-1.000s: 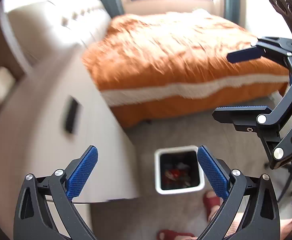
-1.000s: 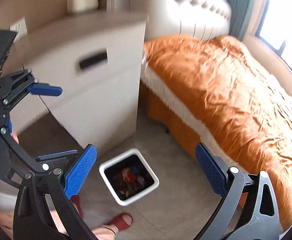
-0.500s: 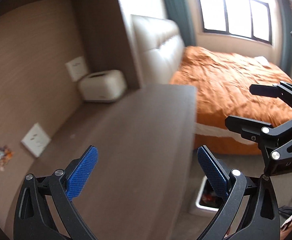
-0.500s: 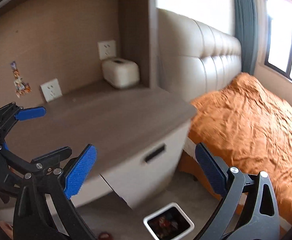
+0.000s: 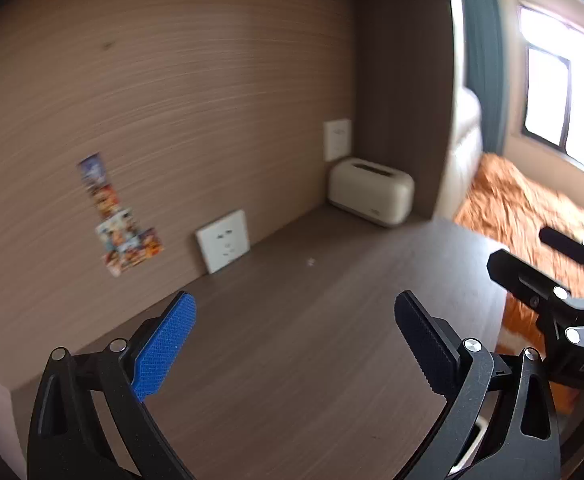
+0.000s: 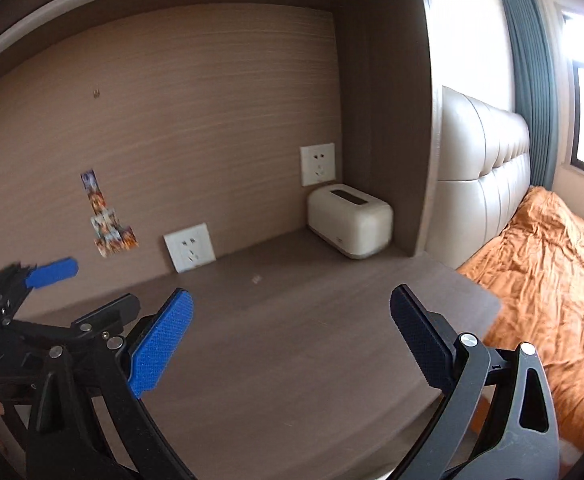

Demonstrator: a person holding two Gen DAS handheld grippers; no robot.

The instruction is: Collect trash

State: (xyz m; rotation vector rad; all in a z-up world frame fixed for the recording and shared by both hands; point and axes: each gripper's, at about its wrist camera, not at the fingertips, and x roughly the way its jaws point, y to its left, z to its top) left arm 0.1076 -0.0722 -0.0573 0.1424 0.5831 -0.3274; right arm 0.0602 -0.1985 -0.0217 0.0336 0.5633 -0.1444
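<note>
Both hand-held grippers hang released and empty over the surface. A small pale scrap lies at twelve o'clock of the right hand-held gripper, roughly as near the left hand-held gripper; its long axis is too small to tell.

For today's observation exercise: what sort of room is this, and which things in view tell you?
Most likely a bedroom. A bed with an orange cover and padded cream headboard stands beside a wooden bedside unit holding a tissue box.
</note>
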